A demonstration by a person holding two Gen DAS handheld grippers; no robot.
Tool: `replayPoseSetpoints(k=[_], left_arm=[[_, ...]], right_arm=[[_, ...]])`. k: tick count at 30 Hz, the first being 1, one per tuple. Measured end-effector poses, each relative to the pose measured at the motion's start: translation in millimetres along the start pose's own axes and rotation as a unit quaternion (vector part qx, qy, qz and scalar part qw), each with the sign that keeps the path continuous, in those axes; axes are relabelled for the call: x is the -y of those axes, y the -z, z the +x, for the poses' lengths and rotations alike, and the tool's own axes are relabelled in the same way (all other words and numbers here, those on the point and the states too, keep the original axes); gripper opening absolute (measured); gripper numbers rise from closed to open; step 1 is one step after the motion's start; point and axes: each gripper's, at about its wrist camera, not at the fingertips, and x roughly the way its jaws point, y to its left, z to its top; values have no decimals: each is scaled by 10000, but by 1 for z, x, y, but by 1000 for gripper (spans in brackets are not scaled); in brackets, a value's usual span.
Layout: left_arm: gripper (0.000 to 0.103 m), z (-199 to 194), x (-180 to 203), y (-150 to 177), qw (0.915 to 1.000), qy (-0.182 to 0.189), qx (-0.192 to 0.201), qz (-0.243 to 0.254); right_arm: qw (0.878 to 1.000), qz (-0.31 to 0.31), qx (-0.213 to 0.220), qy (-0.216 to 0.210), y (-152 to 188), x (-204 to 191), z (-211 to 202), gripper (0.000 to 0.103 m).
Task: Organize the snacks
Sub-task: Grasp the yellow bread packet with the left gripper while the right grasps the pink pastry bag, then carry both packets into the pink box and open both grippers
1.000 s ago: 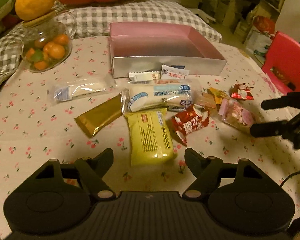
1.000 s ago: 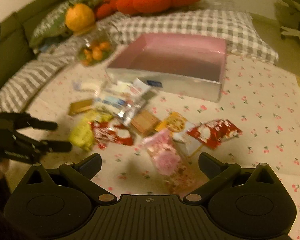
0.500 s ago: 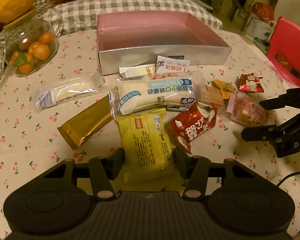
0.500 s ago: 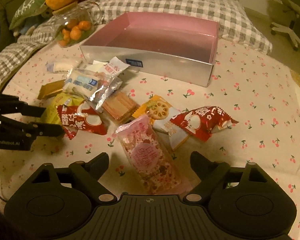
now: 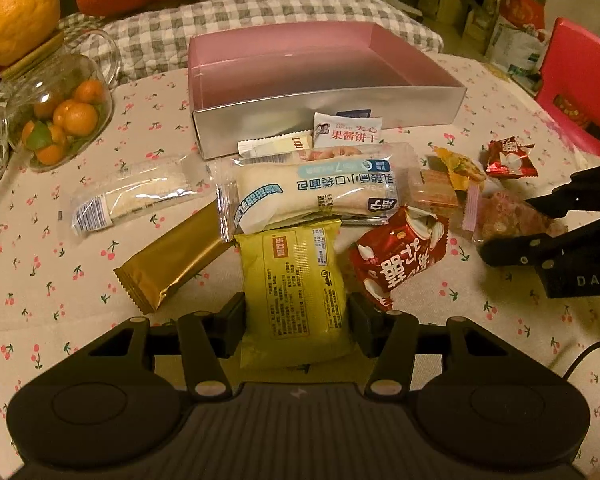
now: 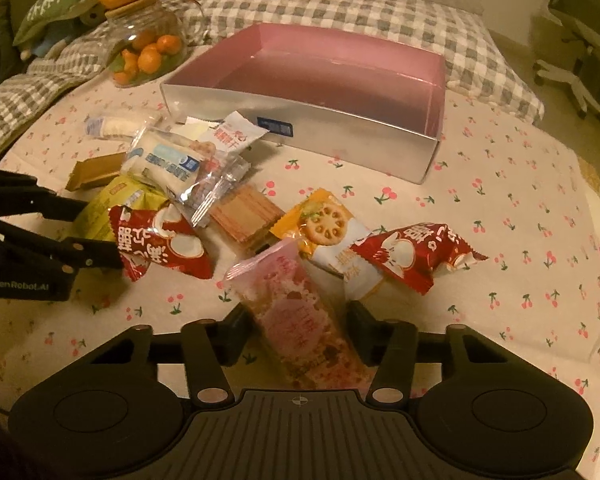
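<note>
A: Where did the snacks lie?

B: They lay in a loose heap on the cherry-print table (image 5: 40,280), just in front of the pink-lined box (image 5: 324,98), which stood with its silver wall toward them. The yellow packet (image 5: 296,292) sat nearest the left gripper (image 5: 296,328), flat on the cloth, with its near end between the jaws.

A: Did the jaws have hold of it?

B: Both fingers were right against its sides and the jaws stood partly open at the packet's width, so it looked gripped, though it still rested on the table.

A: And the other side?

B: The right gripper (image 6: 298,330) straddled the pink packet (image 6: 296,312), which lay lengthwise between its fingers. Those jaws were closing. The left finger seemed to touch the wrapper; at the right finger a narrow gap showed.

A: What lay around them?

B: Beside the yellow packet were a gold bar (image 5: 172,260) on one side and a red packet (image 5: 400,256) on the other, with a white bread packet (image 5: 316,192) just beyond, partly over the yellow one. Near the pink packet lay a cracker packet with a lotus-root picture (image 6: 328,236) and a second red packet (image 6: 416,256), touching each other. A glass jar of small oranges (image 5: 60,116) stood well to the left of the box, with a large orange fruit (image 5: 20,20) on its lid.
</note>
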Motion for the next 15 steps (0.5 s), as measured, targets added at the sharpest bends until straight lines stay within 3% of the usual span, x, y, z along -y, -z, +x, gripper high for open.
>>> replayPoseSetpoints(k=[10,15], left_arm=[[49,-7,-8,4,9996,91,-107,-236],[49,-13,-16,6,9987,162,-161,-449]], right_arm=[[9983,551,-179,-32,-1,1,-4,35],[9961,840,-247,-124,-1,4,-6,34]])
